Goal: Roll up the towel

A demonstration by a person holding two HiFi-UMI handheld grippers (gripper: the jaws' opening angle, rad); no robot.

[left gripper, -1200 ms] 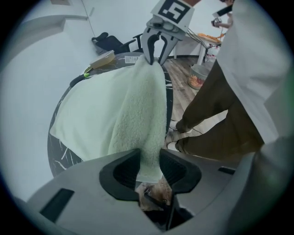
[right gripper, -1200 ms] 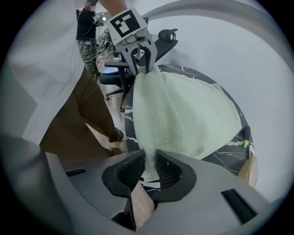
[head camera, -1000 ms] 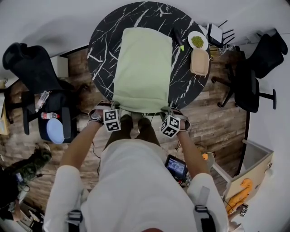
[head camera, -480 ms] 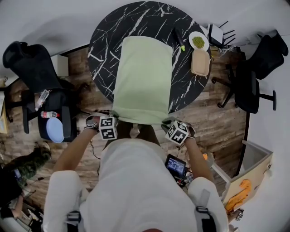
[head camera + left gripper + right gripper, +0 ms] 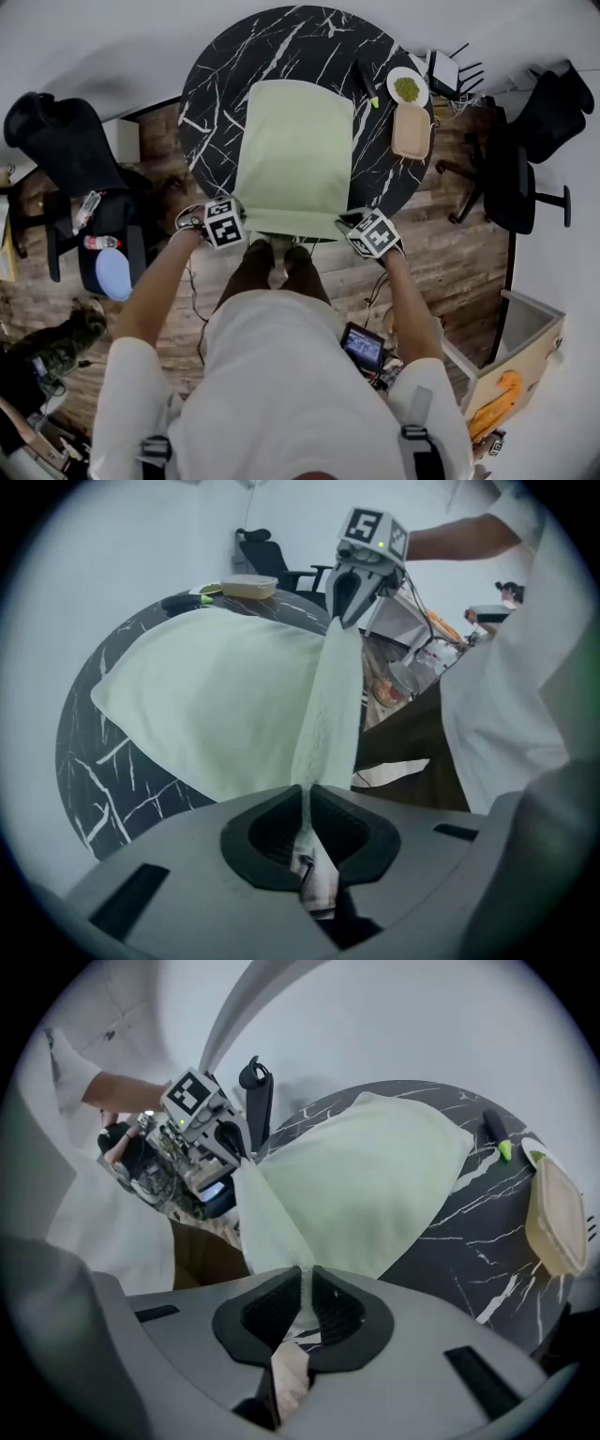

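Observation:
A pale green towel [image 5: 295, 150] lies flat on the round black marble table [image 5: 216, 84], its near edge held up at the table's rim. My left gripper [image 5: 240, 225] pinches the near left corner; its jaws are opening a little, with the cloth still pressed between the pads [image 5: 306, 794]. My right gripper [image 5: 345, 225] is shut on the near right corner [image 5: 307, 1279]. The towel's edge stretches taut between the two grippers. Each gripper view shows the other gripper at the far end of that edge, the right gripper [image 5: 345, 602] and the left gripper [image 5: 234, 1143].
At the table's far right sit a white plate of green food [image 5: 408, 86], a tan lidded container [image 5: 412, 129] and a black pen with a green tip [image 5: 368, 80]. Black office chairs stand to the left [image 5: 56, 141] and to the right [image 5: 530, 159].
Both grippers drew the towel's near edge back toward the person, then lifted it up to the table's rim. The towel's far edge has slid nearer. Both grippers kept their hold.

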